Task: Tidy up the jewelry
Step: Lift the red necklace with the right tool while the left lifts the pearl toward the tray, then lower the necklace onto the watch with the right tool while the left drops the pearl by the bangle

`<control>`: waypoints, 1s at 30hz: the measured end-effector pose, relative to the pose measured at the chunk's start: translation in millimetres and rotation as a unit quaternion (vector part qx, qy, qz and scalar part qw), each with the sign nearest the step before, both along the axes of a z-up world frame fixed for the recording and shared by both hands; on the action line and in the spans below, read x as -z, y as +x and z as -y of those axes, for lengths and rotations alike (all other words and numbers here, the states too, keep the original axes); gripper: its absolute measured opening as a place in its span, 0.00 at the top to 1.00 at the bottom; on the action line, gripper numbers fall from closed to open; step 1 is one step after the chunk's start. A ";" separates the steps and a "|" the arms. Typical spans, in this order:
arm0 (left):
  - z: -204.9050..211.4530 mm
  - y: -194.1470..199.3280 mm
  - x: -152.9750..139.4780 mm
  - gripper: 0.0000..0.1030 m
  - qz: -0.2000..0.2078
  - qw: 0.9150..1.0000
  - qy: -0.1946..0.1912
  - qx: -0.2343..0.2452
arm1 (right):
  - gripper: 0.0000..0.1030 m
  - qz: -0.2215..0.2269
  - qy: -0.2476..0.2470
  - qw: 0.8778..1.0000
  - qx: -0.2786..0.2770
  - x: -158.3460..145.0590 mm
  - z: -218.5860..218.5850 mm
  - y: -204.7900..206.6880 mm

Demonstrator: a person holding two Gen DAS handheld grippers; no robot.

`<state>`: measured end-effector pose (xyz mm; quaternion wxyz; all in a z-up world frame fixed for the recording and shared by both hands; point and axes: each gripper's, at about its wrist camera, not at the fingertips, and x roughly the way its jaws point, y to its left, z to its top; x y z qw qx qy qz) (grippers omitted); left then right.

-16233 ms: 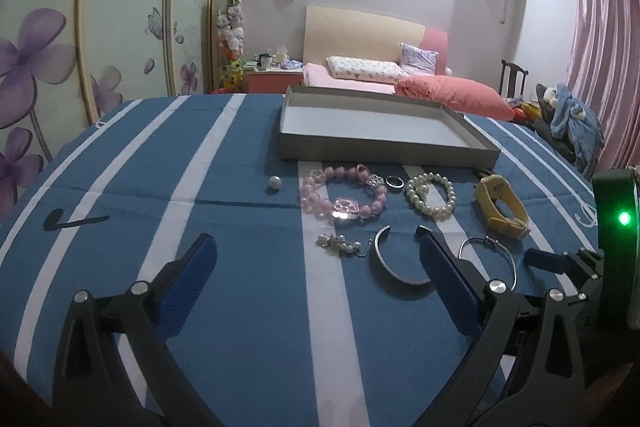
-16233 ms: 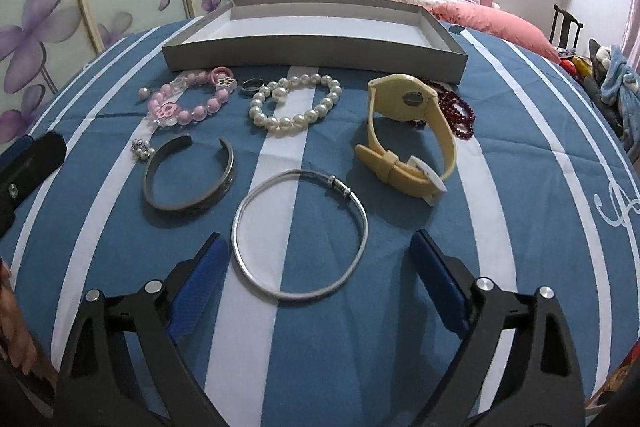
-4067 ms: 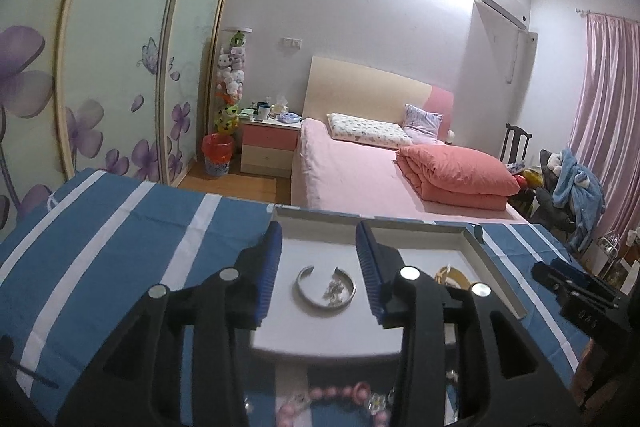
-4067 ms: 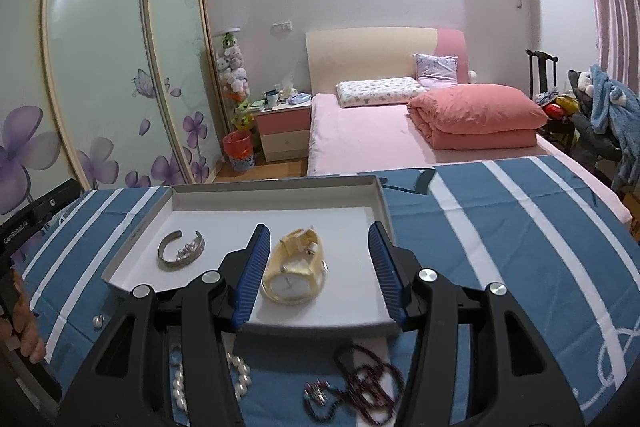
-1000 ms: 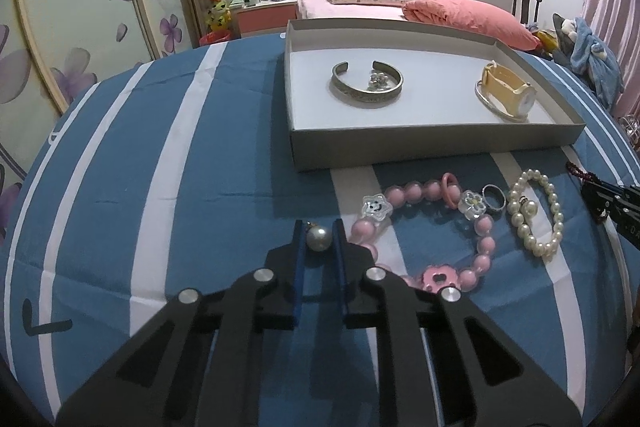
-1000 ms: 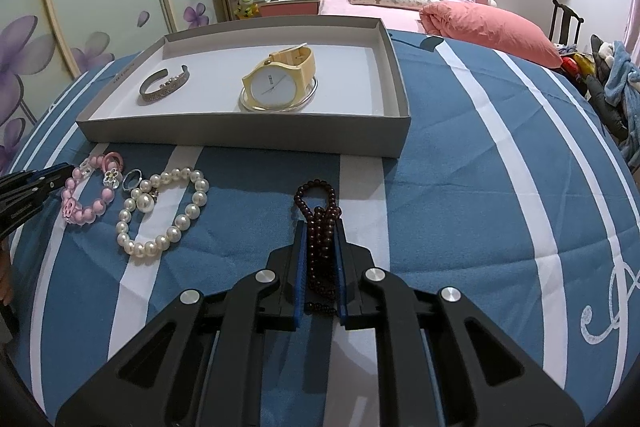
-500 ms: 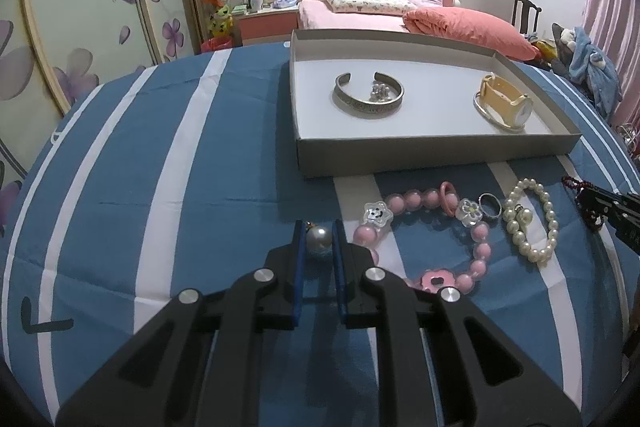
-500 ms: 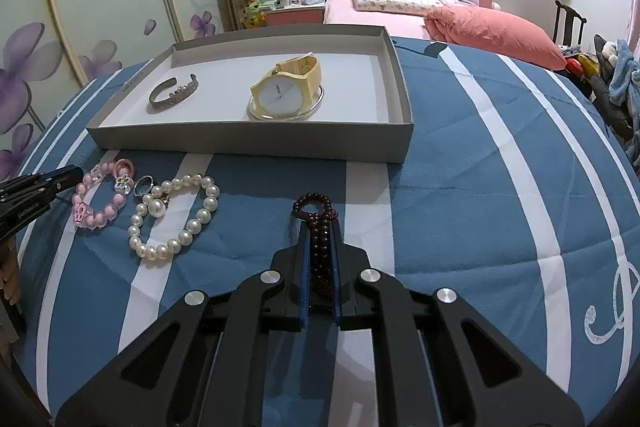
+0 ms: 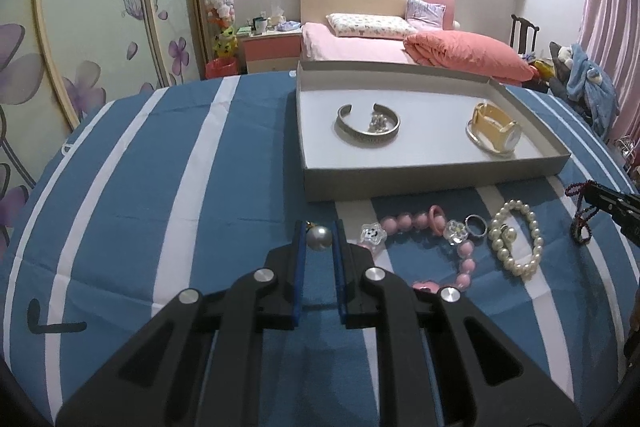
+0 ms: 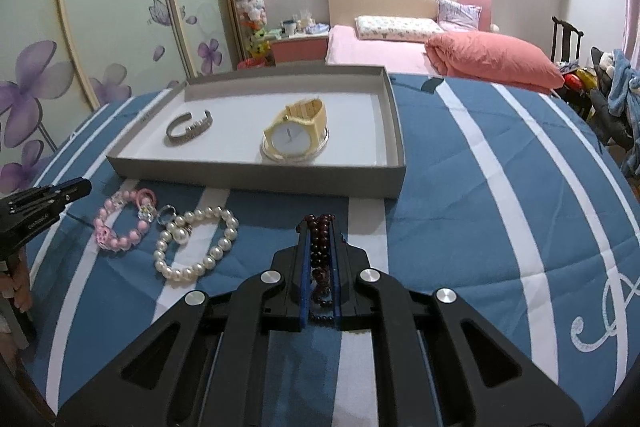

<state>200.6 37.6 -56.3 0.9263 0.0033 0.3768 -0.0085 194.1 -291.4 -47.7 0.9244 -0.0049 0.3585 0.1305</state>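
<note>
A shallow grey cardboard tray (image 9: 432, 183) sits in the upper centre of both views on a blue-and-white striped counter (image 9: 160, 187). Inside it lie a silver open cuff bracelet (image 9: 368, 125) with what appears to be a small sparkly earring (image 9: 378, 123) in its curve, too small to be sure, and to the right a pale yellow wristwatch (image 10: 298, 133) resting on a thin silver bangle (image 10: 276, 154).

In the lower centre of the left view, the left gripper (image 9: 319, 239) is clamped on a single grey pearl earring (image 9: 319, 238), pinched between its blue pads. In the lower centre of the right view, the right gripper (image 10: 320, 239) is pressed together on a strand of dark red beads (image 10: 320, 239), which loops out past the tips.

On the cloth below the tray remain a pink bead bracelet with clear flower charms (image 10: 120, 227), a small silver ring (image 10: 165, 215) and a white pearl bracelet (image 10: 196, 247).

Sixteen seconds earlier the tray was empty and both grippers stood wide apart above the scattered pieces; the cuff, watch and bangle have since gone into it. Compared with a second ago, both views have tilted up slightly, showing more of the bedroom.
</note>
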 end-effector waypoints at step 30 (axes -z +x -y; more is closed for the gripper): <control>3.4 -25.0 -73.9 0.87 0.146 0.987 -0.059 -0.021 | 0.91 0.142 0.055 0.988 -0.004 -80.9 -0.7 -16.7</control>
